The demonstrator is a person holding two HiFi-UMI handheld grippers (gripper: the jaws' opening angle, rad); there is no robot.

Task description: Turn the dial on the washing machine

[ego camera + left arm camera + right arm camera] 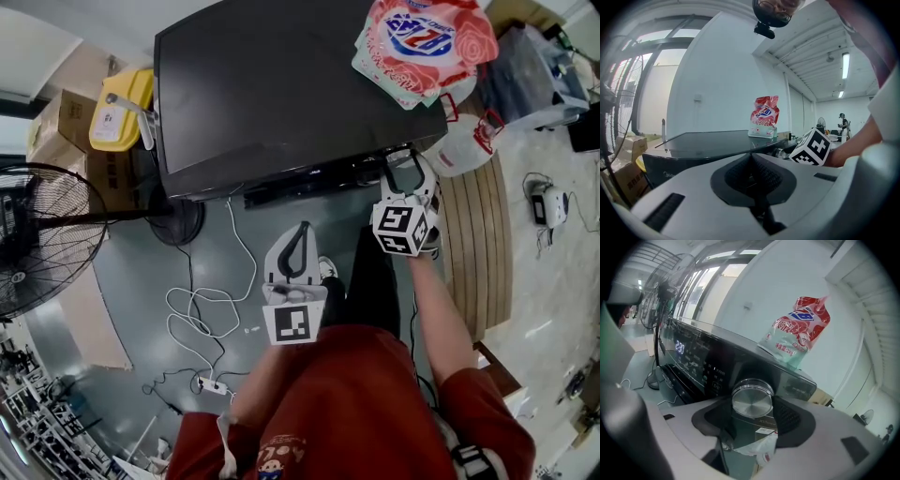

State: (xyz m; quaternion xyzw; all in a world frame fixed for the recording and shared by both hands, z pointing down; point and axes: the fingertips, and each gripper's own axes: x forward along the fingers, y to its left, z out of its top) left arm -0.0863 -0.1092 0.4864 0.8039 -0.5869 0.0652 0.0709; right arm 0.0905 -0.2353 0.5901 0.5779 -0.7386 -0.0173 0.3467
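Task barely begun. Washing machine (281,84) stands in front of the person, dark lid closed, a red-and-white detergent bag (424,37) lying on its right rear corner. The dial (752,399), a round silver knob, sits at the right end of the front control panel (701,366), which has a lit display.

Right tongs (753,404) are at the panel with the jaws apart and straddling the dial. The pads sit just beside its rim on both sides, and I see no definite squeeze, so I read this as open around it and not gripping yet. In the head view the right tongs cover the dial.

Left tongs (751,161) are held back from the machine, low and left. Their jaws are closed together with nothing between them, so they are idle.

Done: the reach and the lining up on the dial. Left: pinch the rim, rotate, let go. Whether the dial has been turned at all cannot be told, since no pointer mark is readable. Judgement: the grasp step is in hand and the turn itself is not yet done.
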